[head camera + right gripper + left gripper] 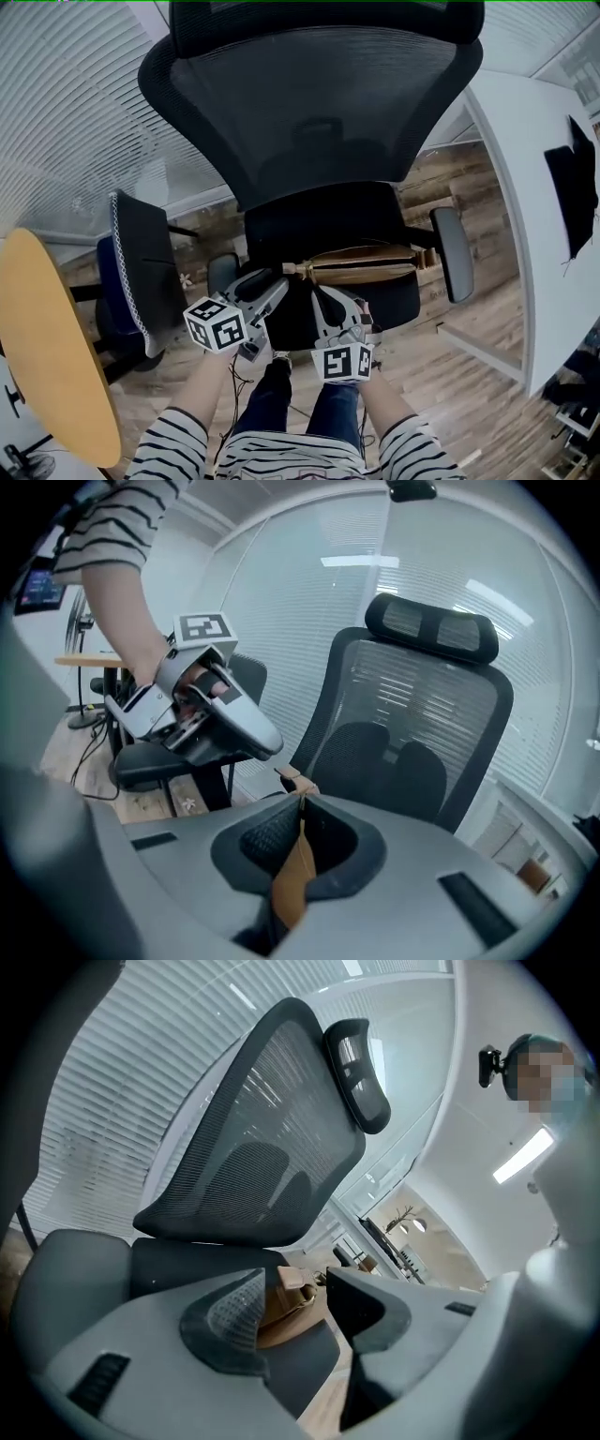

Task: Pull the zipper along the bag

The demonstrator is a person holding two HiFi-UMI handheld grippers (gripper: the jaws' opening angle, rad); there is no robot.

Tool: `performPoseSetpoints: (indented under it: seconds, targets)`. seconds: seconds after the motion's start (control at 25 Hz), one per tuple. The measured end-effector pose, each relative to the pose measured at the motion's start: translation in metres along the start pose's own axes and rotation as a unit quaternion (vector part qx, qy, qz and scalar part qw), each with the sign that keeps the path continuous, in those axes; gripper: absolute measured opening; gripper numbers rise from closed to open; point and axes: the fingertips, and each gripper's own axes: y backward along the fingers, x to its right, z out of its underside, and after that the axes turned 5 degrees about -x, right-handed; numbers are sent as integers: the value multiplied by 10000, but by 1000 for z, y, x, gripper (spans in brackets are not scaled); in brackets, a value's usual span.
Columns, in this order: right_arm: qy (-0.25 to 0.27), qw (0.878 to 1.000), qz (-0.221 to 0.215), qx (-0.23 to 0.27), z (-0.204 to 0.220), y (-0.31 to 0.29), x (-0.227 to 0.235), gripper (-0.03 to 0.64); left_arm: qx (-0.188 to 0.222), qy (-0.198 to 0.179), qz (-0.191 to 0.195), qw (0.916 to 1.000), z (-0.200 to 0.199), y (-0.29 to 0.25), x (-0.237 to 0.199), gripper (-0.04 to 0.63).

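Observation:
A tan leather bag (361, 264) lies lengthwise on the black seat (309, 225) of an office chair. My right gripper (328, 298) is at the bag's left front, shut on a tan leather strip (295, 883) of the bag that runs between its pads. The bag's end tab (298, 782) shows just beyond those jaws. My left gripper (275, 289) is beside the bag's left end and stands open. In the left gripper view the bag's end (283, 1318) lies past the gap between the jaws, and neither pad touches it. The left gripper (248, 731) also shows in the right gripper view.
The chair's mesh backrest (319, 112) rises behind the bag, with an armrest (455, 253) at the right. A white table (534, 187) stands to the right, a round yellow table (47, 347) to the left, and a second dark chair (141, 262) beside it. The floor is wood.

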Motion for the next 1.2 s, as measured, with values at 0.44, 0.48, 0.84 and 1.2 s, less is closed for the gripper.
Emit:
performPoseSetpoints:
  seconds: [0.44,0.48,0.84,1.2]
  targets:
    - [-2058,9738,-965,33,-2,3,13,35,-19,904,346,9953,2,-32,-6,235]
    - [-2284,9677,-1066,21,-1,3,15,35,7,982,363,9945,1,-35,-6,233]
    - [-4122,8942,-1723,-294,13,-6,30,35,571,1479,206,9871,-10,-35,-14,78]
    - [-4329,8815,-1722,-767,31,-13,39,35,646,1244,6,9901,-11,-30,-7,44]
